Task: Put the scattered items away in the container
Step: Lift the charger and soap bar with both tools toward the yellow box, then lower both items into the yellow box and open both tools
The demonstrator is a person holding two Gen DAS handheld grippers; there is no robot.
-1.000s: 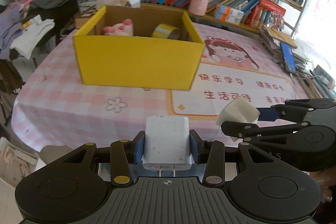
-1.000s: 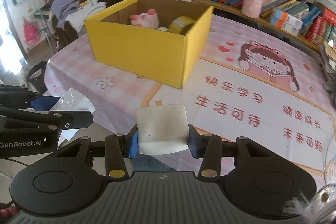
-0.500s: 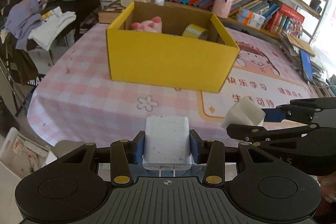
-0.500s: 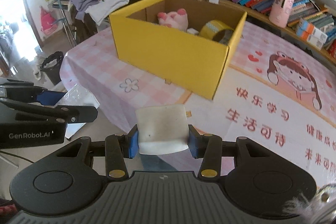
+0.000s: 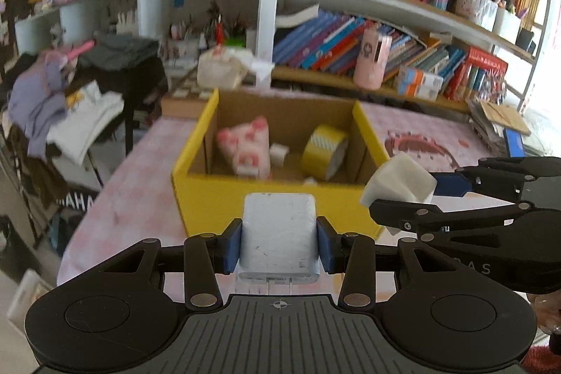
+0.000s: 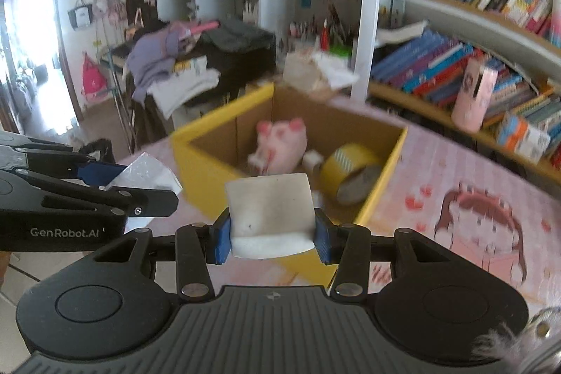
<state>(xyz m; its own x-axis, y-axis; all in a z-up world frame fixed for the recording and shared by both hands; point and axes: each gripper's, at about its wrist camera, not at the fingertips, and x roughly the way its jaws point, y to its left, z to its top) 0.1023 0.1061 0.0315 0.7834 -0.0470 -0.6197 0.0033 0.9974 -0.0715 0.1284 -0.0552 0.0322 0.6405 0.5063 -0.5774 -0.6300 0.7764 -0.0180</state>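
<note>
Now both loads are mid-carry: left claw (image 5: 279, 242) pinches a white charger (image 5: 279, 233), right claw (image 6: 270, 232) a white block (image 6: 270, 212); next, release over the yellow box (image 5: 217, 195).

"GenRobot.AI" on the left gripper (image 6: 140, 179) side

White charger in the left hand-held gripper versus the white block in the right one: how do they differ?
The charger is a hard, smooth, rounded-corner shell with metal prongs at its near end; the block looks soft and matte, has no prongs, and is smudged. The charger sits taller than wide between the pads; the block is wider. Both are white, clamped and near the yellow box.
</note>
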